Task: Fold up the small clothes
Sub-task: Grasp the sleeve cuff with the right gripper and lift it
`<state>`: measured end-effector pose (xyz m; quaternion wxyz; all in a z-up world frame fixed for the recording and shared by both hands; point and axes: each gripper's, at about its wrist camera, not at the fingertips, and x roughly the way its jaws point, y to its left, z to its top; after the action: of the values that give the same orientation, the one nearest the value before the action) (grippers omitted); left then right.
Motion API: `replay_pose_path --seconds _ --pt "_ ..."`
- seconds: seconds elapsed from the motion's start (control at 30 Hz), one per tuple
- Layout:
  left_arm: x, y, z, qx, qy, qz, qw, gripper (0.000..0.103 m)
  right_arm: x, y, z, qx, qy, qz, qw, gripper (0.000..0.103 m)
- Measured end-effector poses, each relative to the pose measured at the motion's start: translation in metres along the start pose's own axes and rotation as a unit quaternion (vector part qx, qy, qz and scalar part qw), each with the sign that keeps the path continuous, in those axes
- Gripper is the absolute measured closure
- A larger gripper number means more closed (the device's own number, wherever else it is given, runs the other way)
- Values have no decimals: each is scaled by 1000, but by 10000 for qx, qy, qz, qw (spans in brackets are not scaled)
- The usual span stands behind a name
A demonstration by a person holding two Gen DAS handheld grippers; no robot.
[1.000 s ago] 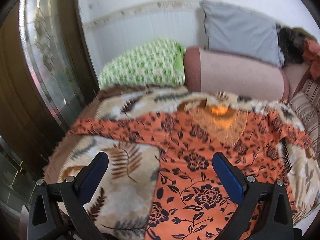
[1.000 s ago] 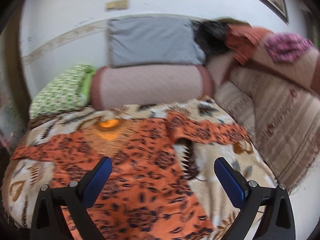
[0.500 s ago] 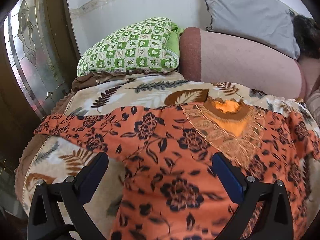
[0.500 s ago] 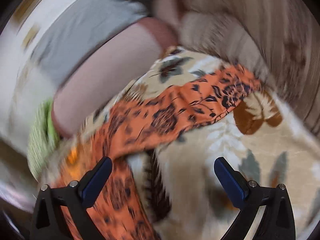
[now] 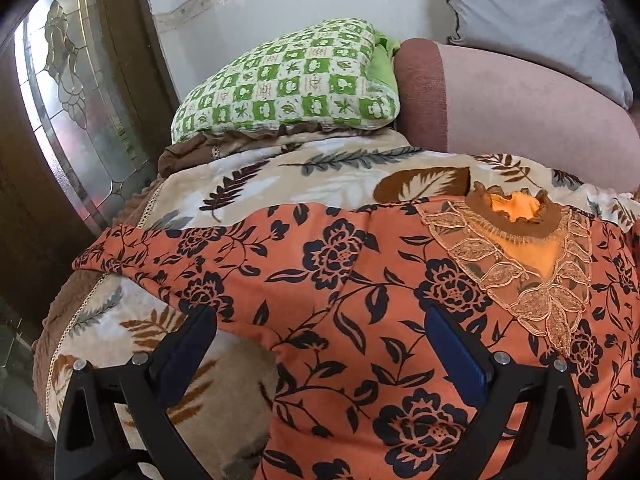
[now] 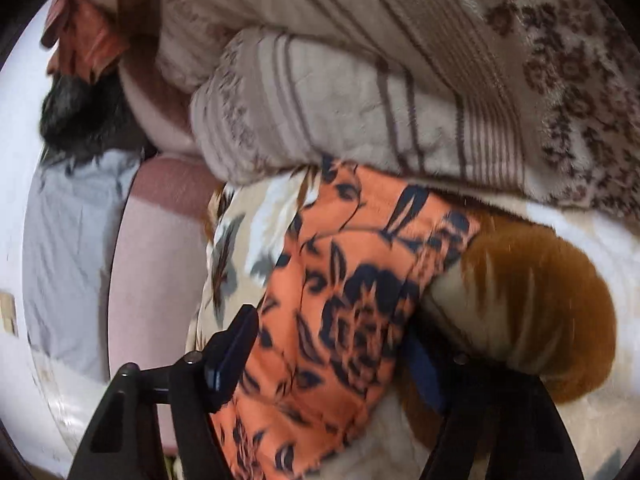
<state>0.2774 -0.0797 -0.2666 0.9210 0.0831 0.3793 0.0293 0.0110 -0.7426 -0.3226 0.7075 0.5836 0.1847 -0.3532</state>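
Right hand-held gripper (image 6: 328, 344) is closing around the orange dress (image 6: 344, 304) sleeve (lower centre); left hand-held gripper (image 5: 320, 344) stands released over it.

I've brought my right gripper (image 6: 324, 344) down and rolled it over onto the dress's sleeve (image 6: 352, 280), jaws closing with the sleeve between them. My left gripper (image 5: 320, 344) has dropped closer over the dress (image 5: 360, 280), jaws unchanged.

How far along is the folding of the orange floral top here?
Done: nothing; the orange floral top lies spread flat on the leaf-print blanket. In hand: the right gripper is closing around one sleeve; the left gripper hovers open. Left: every fold.
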Motion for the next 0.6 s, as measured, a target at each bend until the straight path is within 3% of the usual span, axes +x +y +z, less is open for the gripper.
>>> replay_pose_path --seconds 0.07,0.17,0.3,0.43,0.6 --pt "-2 -3 0 79 -32 -36 10000 0 4 1 4 4 -55 229 9997 97" --pt "-6 -5 0 168 -79 -86 9998 0 0 -6 6 187 -201 486 9984 96" --pt "-12 6 5 77 -100 -157 9998 0 -25 35 -6 -301 -283 1095 9931 96" --pt "-20 27 14 -130 -167 -133 9997 0 -55 109 -38 -881 -62 1805 9796 96" --pt "-25 66 24 -347 -299 173 9988 0 -80 221 -127 -1548 613 2711 9480 96"
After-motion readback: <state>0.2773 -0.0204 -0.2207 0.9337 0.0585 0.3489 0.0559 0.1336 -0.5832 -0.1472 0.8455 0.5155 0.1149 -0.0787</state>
